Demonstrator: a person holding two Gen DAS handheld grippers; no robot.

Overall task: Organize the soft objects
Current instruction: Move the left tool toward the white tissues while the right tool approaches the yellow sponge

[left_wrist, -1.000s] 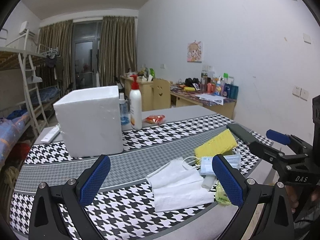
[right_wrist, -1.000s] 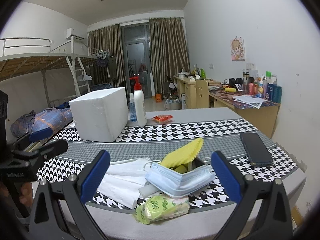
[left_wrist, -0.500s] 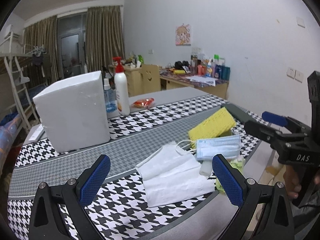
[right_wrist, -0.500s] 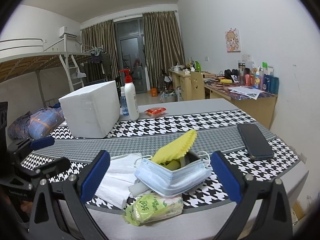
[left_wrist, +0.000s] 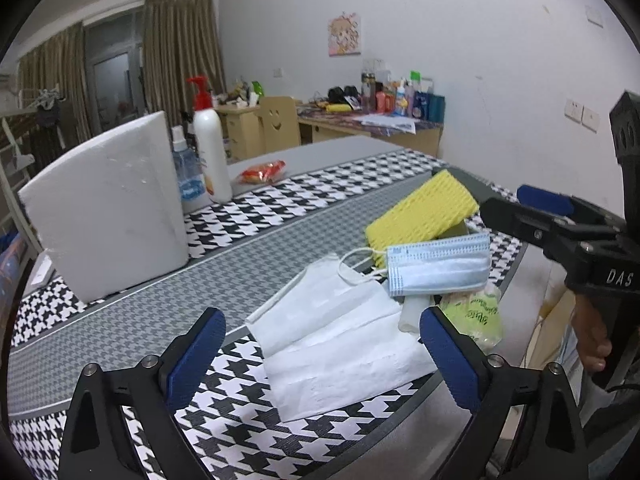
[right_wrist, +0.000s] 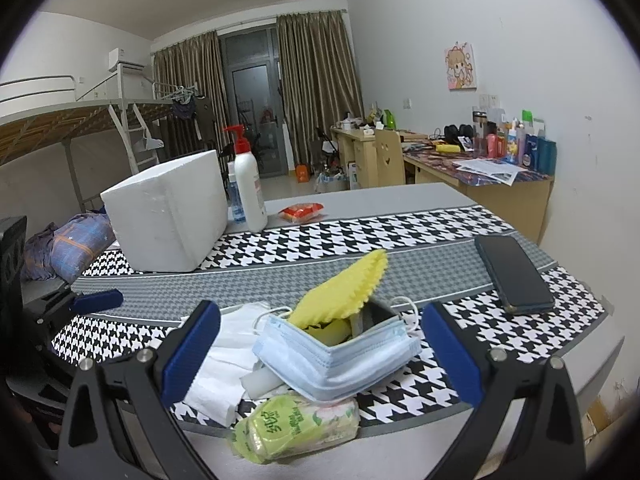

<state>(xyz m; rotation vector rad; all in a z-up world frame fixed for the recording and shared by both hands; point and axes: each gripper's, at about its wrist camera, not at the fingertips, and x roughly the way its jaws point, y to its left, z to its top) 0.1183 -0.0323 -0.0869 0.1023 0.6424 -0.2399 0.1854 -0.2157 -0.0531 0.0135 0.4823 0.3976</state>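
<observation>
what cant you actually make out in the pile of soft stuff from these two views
- What the blue face mask wraps: right wrist view shows only a grey rim and the yellow sponge sticking out; the mask hides the rest.
- White tube: mostly buried under mask and white tissues in both views.
- Green packet: its print is too small to read.
- Phone: hidden behind the sponge in the left wrist view.

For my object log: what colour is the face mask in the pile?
Light blue face mask, white ear loops; clearest in the right wrist view.
</observation>
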